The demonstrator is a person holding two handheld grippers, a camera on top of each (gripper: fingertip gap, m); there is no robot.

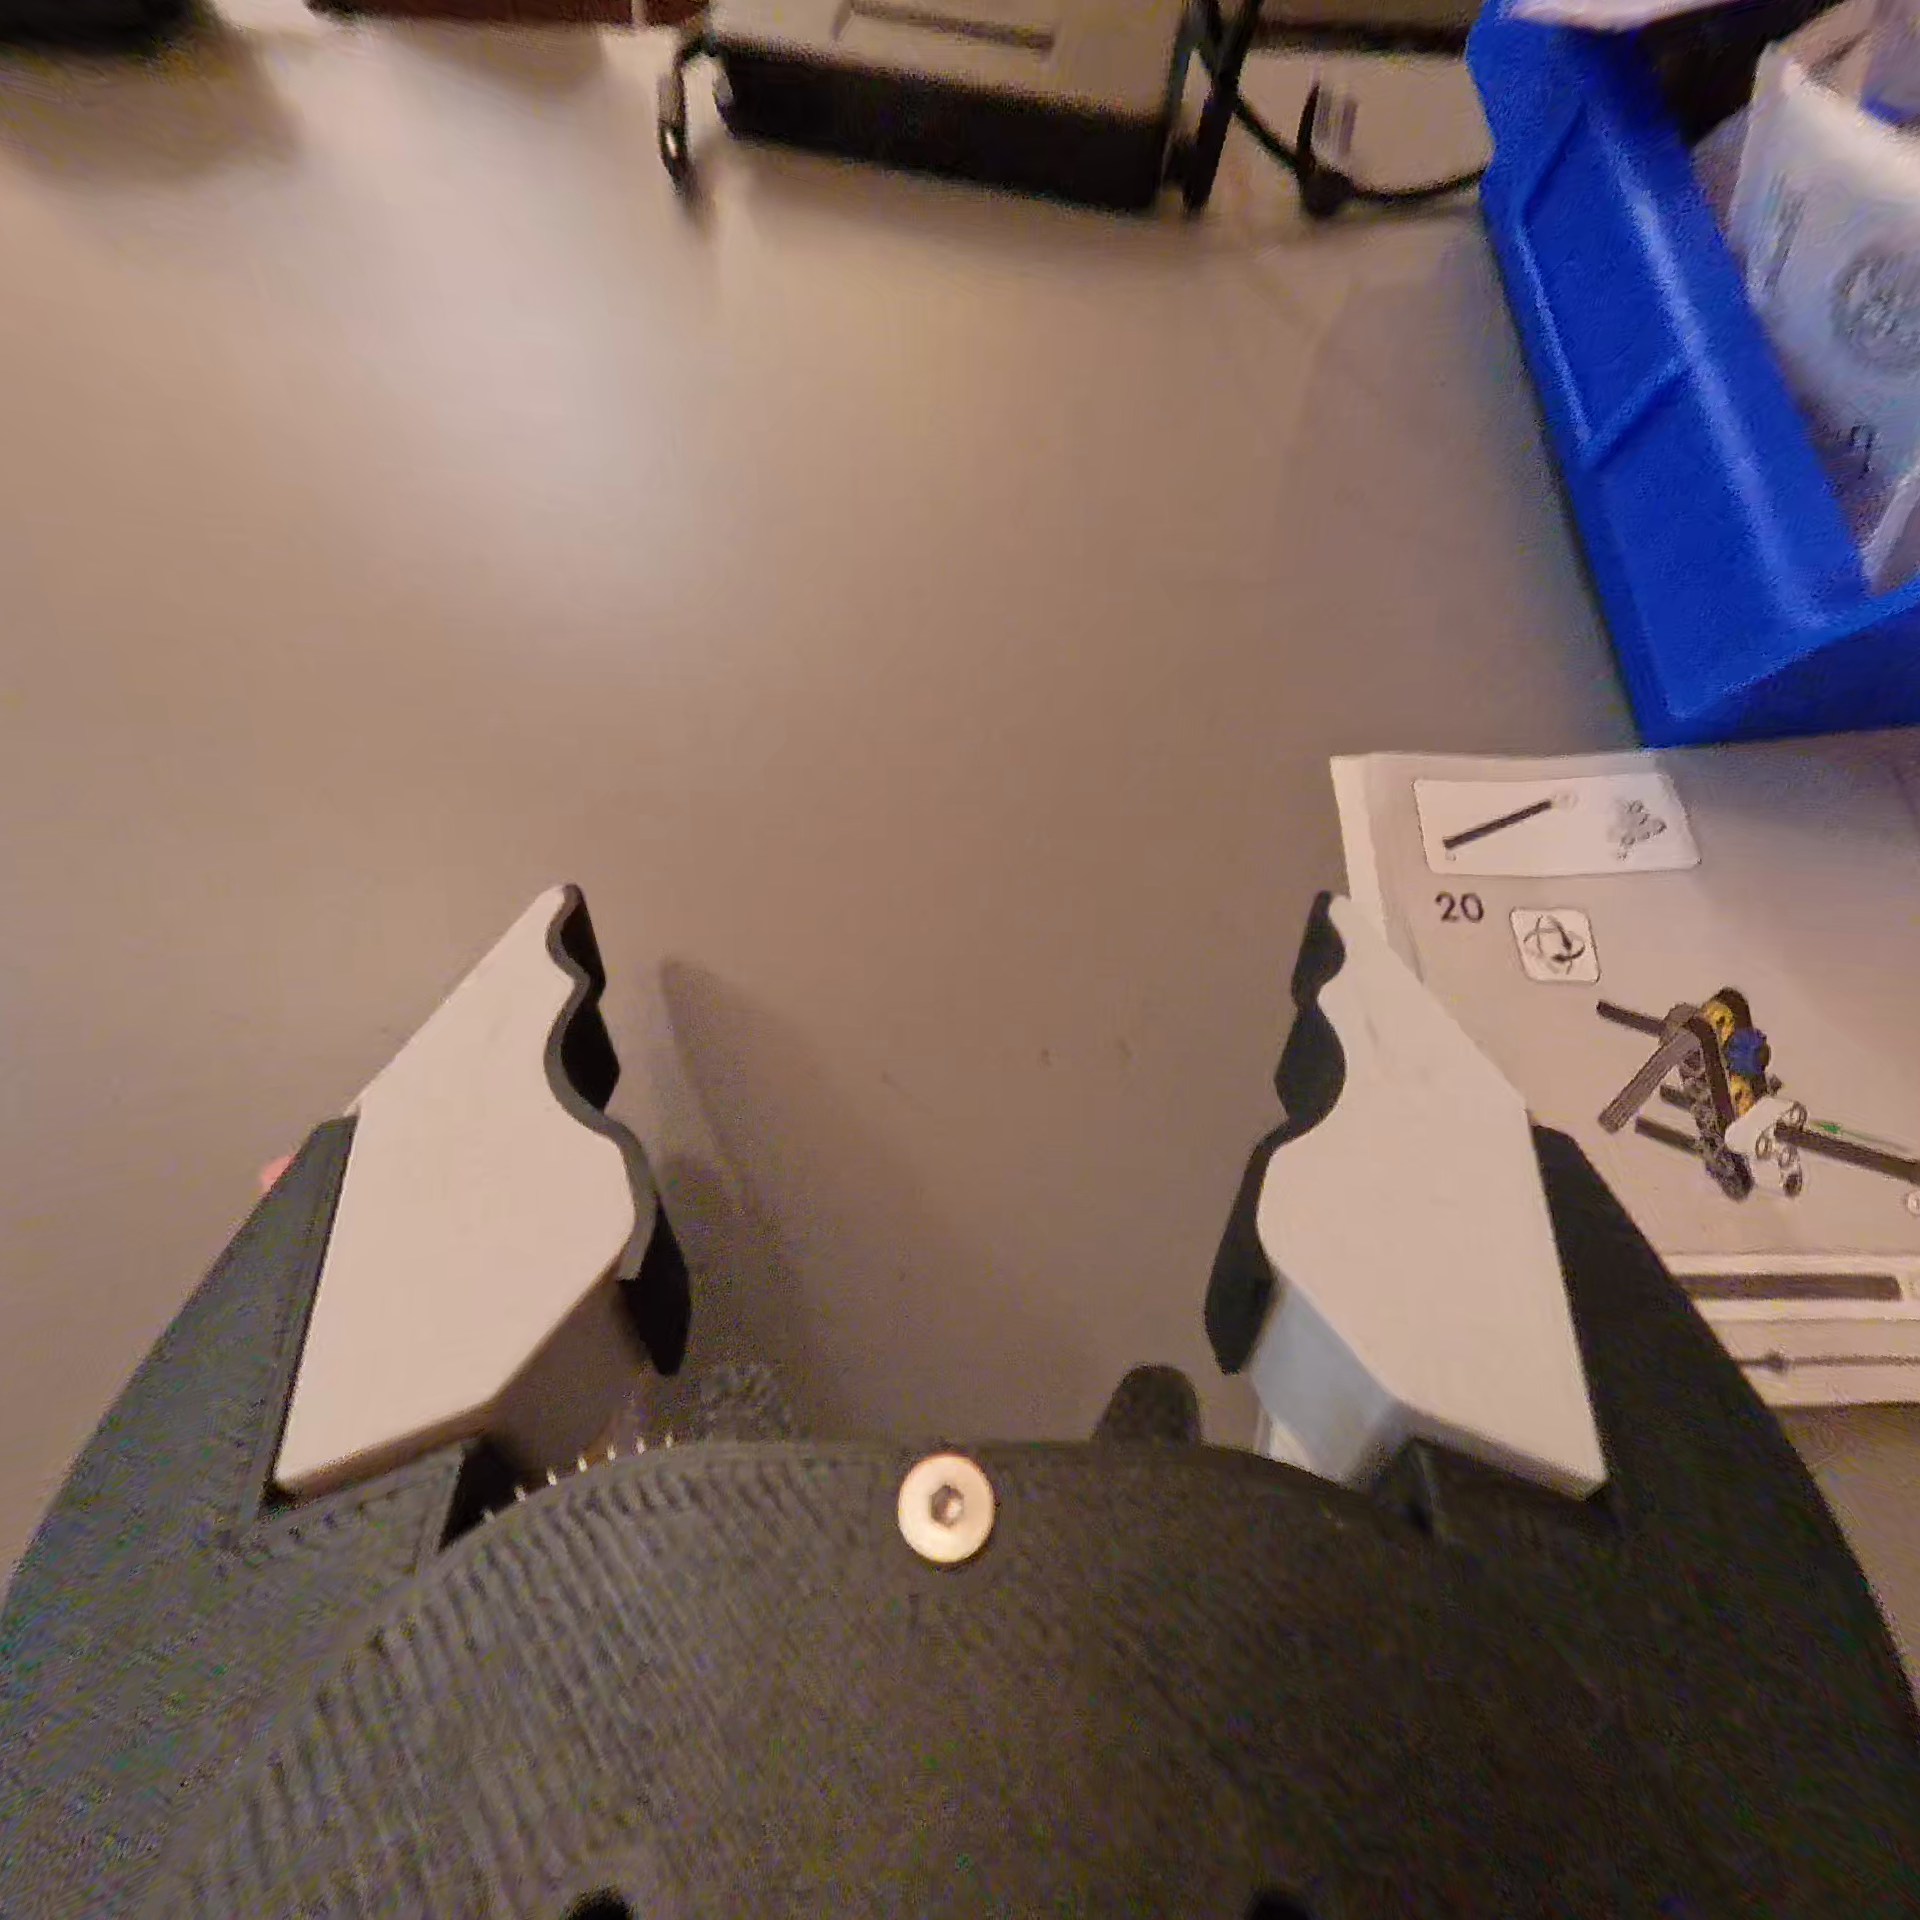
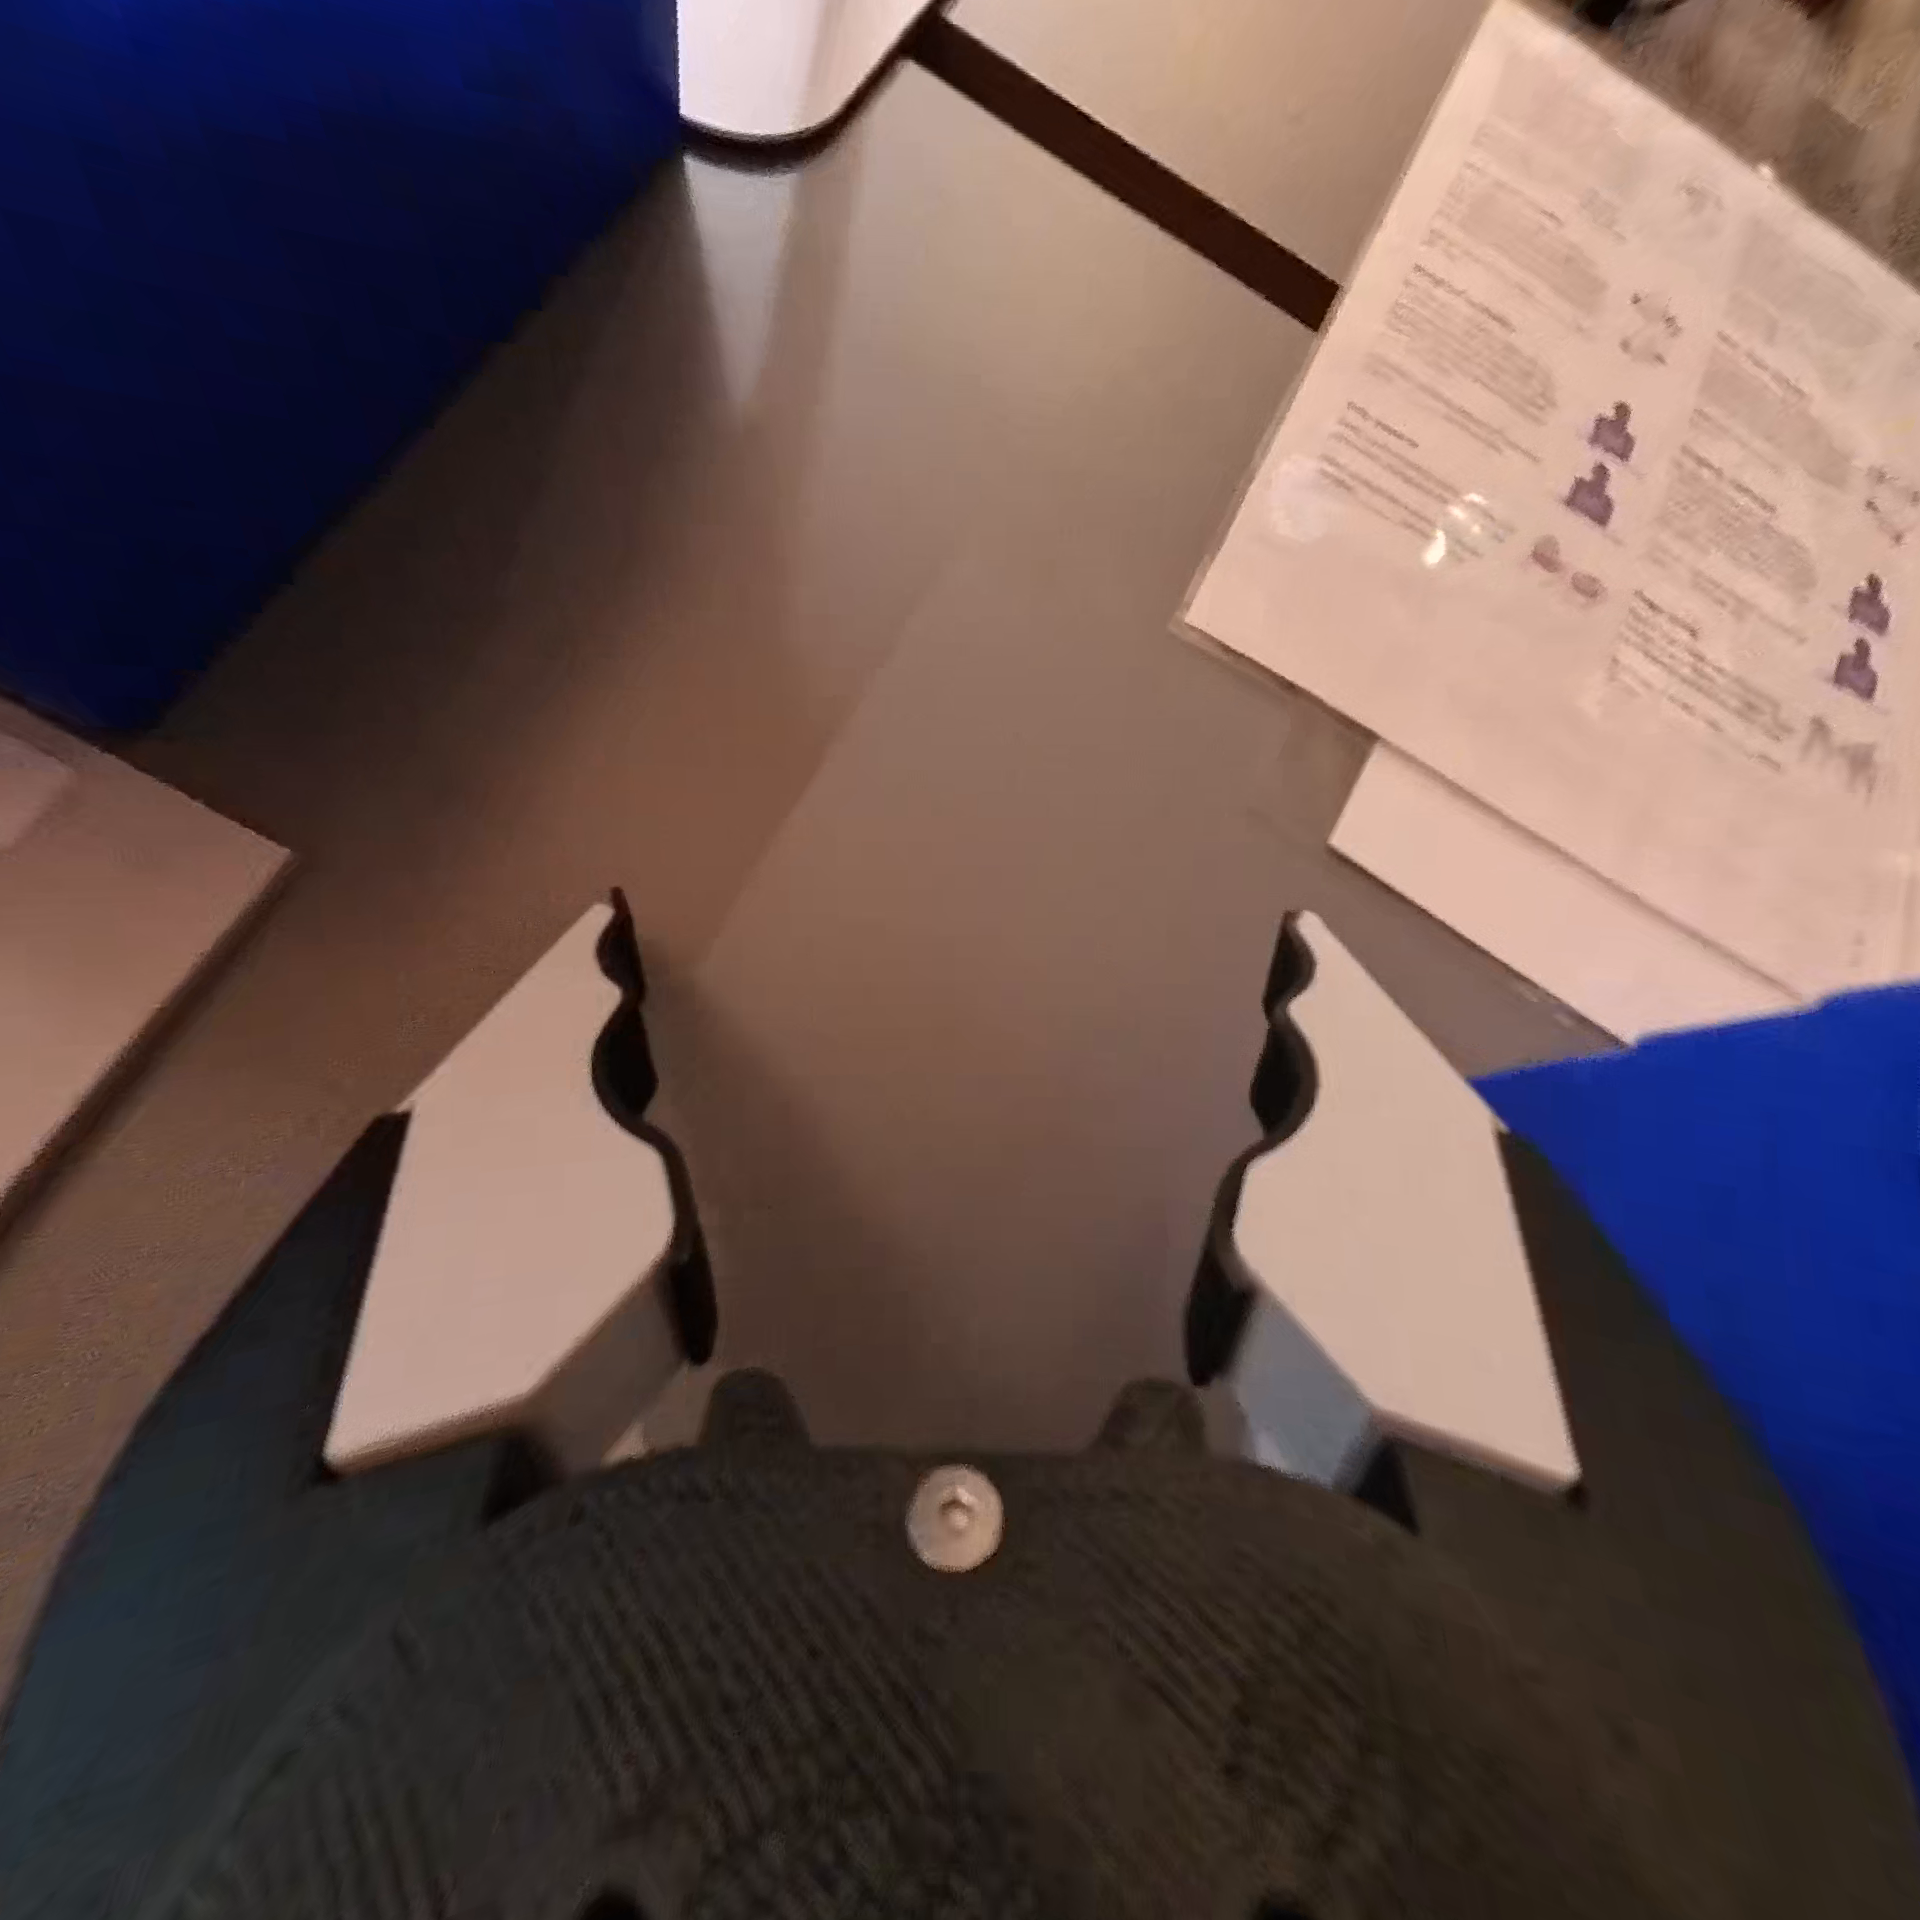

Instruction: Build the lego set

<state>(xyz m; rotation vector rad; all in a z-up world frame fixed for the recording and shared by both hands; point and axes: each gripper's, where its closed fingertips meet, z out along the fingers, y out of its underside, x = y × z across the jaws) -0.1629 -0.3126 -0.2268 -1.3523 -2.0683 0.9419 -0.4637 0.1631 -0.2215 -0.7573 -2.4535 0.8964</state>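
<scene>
Both grippers hover with fingers spread wide and nothing between them. The left gripper [image 1: 951, 914] hangs over bare tabletop [image 1: 727, 571]; the booklet [image 1: 1662, 1039] lies just to its right, and the blue bin [image 1: 1662, 416] holding bagged parts [image 1: 1829, 260] sits ahead and to the right. The right gripper [image 2: 951, 925] faces bare tabletop too, a blue bin [image 2: 260, 312] ahead-left, printed sheets [image 2: 1610, 468] ahead-right. No loose lego piece shows; judging by this, the parts lie in the bin, rightward of the left gripper.
</scene>
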